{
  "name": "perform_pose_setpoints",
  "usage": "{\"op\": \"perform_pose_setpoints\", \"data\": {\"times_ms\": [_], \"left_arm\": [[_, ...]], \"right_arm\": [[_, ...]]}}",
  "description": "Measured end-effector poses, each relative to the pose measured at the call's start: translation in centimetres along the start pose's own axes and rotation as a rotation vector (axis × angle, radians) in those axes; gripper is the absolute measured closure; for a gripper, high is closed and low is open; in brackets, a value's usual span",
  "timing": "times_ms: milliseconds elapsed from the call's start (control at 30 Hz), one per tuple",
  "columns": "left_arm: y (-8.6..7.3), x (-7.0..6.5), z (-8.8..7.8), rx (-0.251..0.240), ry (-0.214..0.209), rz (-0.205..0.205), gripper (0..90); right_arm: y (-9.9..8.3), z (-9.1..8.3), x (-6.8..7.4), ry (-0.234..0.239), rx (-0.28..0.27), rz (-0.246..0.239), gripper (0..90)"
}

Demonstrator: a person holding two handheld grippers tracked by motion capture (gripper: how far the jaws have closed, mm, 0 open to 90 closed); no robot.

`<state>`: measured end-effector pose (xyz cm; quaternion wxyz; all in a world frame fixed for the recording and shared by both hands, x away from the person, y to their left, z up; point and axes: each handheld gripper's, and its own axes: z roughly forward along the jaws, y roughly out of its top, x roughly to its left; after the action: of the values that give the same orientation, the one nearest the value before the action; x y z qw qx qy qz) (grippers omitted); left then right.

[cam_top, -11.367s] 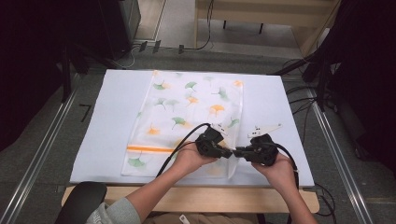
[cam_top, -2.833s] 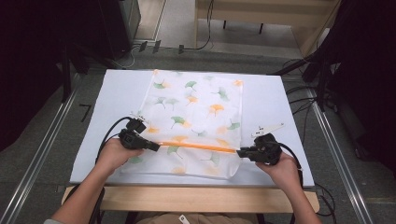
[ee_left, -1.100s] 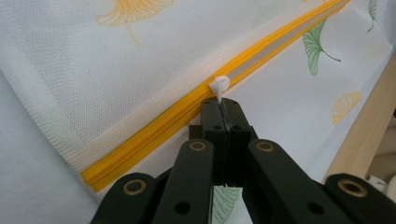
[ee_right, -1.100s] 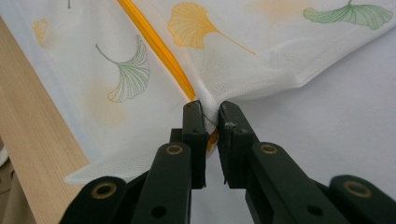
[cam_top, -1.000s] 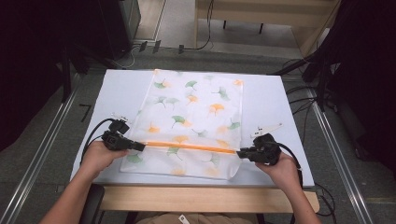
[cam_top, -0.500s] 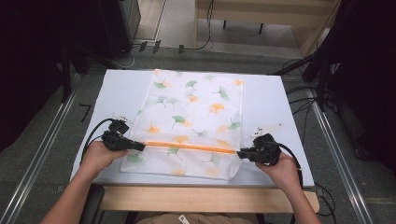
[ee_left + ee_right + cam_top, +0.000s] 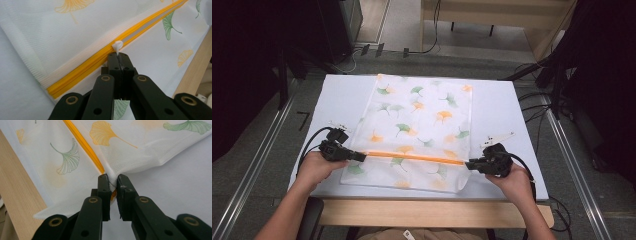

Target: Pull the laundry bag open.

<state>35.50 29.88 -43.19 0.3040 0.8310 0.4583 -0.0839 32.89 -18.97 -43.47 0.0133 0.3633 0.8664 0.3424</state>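
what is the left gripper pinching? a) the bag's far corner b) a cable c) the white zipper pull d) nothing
c: in the left gripper view the left gripper is shut on the white zipper pull, which sits on the orange zipper near the bag's left edge.

- left gripper [image 7: 358, 157], clamping the white zipper pull [image 7: 117, 45], is sitting far toward 9 o'clock of its earlier spot beside right gripper [image 7: 472, 165]
- orange zipper [image 7: 412, 157] is showing full width
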Motion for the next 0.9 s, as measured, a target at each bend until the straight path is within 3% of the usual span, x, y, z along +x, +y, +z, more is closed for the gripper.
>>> {"op": "perform_pose_setpoints", "data": {"times_ms": [233,900], "left_arm": [[-0.54,0.49,-0.59,0.000,0.020,-0.006,90.0],[-0.94,0.89,-0.97,-0.012,0.010,-0.026,90.0]], "right_arm": [[-0.01,0.05,-0.01,-0.001,0.002,-0.002,83.3],[-0.04,0.13,-0.04,-0.002,0.005,0.001,83.2]]}}
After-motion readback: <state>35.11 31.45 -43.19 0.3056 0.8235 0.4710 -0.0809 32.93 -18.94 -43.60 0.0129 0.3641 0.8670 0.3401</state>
